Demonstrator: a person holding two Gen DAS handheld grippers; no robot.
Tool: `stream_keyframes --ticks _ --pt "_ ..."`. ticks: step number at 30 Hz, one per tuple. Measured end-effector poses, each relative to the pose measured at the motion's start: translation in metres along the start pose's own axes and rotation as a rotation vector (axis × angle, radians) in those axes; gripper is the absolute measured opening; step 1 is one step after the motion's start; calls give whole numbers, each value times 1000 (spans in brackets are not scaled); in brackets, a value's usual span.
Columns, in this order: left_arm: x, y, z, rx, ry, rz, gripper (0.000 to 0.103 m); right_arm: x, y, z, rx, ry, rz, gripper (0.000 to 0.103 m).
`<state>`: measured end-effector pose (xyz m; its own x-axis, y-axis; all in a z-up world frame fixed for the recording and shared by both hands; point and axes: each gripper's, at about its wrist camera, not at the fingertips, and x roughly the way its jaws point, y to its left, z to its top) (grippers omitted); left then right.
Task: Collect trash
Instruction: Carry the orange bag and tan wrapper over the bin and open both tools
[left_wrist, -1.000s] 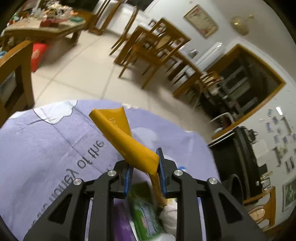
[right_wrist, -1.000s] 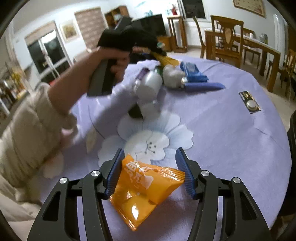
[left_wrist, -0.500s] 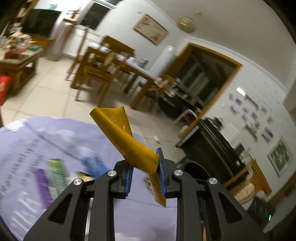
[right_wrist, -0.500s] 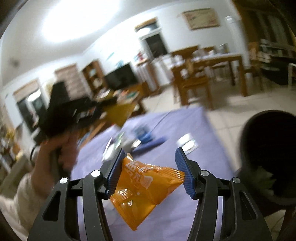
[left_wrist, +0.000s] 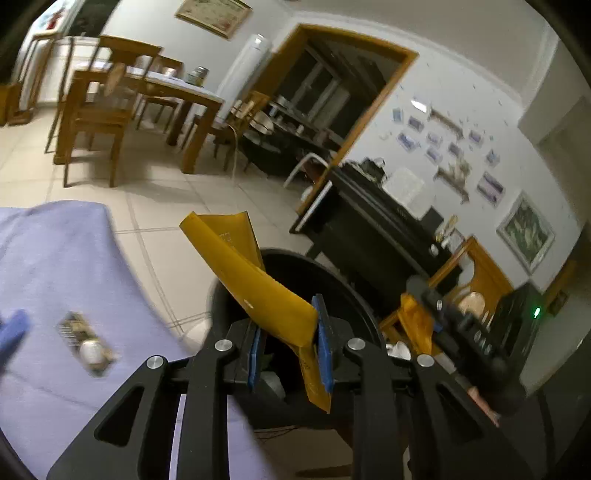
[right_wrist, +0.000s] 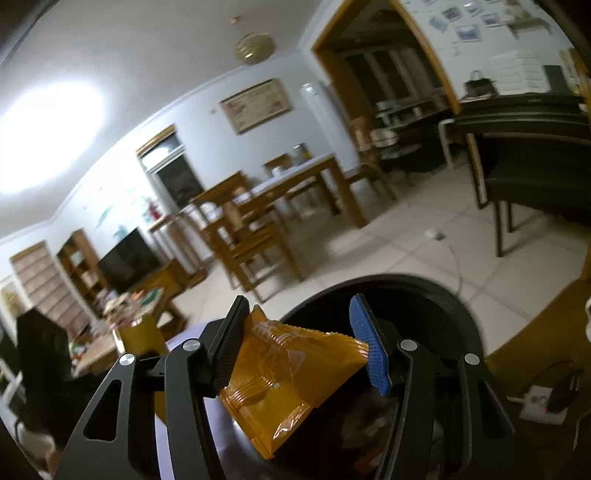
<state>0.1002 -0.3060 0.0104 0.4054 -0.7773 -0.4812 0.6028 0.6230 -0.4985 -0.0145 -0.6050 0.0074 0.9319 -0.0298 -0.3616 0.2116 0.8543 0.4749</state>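
Note:
My left gripper (left_wrist: 290, 343) is shut on a flat yellow wrapper (left_wrist: 255, 284) and holds it over the near rim of a black round trash bin (left_wrist: 347, 291). My right gripper (right_wrist: 306, 354) is shut on an orange snack packet (right_wrist: 295, 373) and holds it above the open mouth of the same bin (right_wrist: 436, 306). The right gripper with its orange packet also shows in the left wrist view (left_wrist: 421, 321), just right of the bin. Some trash lies inside the bin.
The purple tablecloth (left_wrist: 55, 266) ends just left of the bin; a button-battery card (left_wrist: 86, 345) and a blue item (left_wrist: 11, 332) lie on it. A black piano (left_wrist: 373, 225) stands behind the bin. Wooden dining table and chairs (left_wrist: 122, 107) stand across the tiled floor.
Both grippers have swung away from the table with their wrappers and now hang over the black bin. The table items have dropped out of the right wrist view.

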Motion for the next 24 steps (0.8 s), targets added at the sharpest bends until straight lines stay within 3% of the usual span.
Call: stream_keyframes --ticks 4,10,24 --pt "36 -21 -11 44 49 17 24 8 -27 -2 39 0 -23 57" --pt "56 -30 -23 73 94 43 24 14 -61 -9 65 26 -36 57" --pt "74 -37 -27 96 143 52 24 40 -51 -26 62 61 -25 57"
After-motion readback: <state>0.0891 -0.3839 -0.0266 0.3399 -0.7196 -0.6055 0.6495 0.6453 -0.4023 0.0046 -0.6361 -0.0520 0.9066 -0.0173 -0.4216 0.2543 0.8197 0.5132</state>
